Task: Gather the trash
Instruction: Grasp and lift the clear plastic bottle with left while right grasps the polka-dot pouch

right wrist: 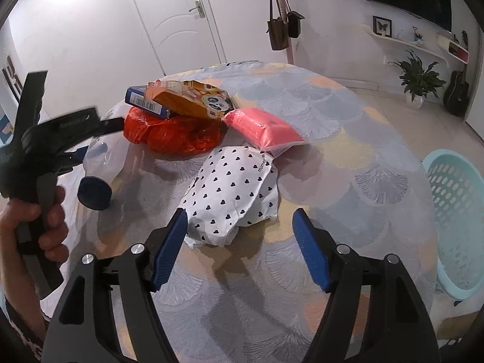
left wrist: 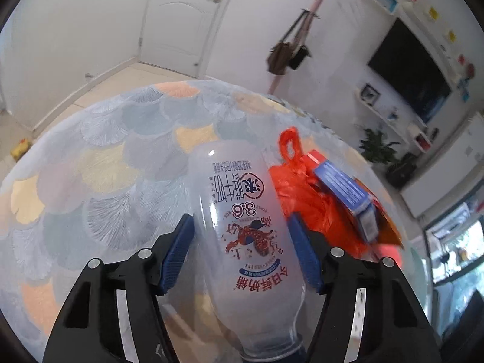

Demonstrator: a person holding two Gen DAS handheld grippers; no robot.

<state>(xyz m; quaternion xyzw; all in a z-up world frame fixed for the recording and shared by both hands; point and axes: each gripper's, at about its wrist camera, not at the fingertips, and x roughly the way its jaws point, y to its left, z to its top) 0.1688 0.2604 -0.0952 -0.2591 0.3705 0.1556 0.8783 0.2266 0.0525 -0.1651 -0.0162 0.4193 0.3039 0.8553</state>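
A clear plastic milk bottle (left wrist: 242, 230) with red and blue print lies on the table, its base away from the left wrist camera. My left gripper (left wrist: 239, 220) is shut on it, one blue pad against each side. In the right wrist view the bottle's dark blue cap (right wrist: 93, 193) shows at the left, beside a hand (right wrist: 45, 220) holding that gripper. My right gripper (right wrist: 239, 220) stands open just short of a crumpled white bag with black hearts (right wrist: 233, 193), with nothing between its pads.
A red plastic bag (right wrist: 172, 136) carries a blue box (right wrist: 145, 99) and an orange snack pack (right wrist: 193, 99). A pink packet (right wrist: 260, 127) lies beside them. A light blue basket (right wrist: 453, 224) stands off the table's (right wrist: 348, 157) right edge.
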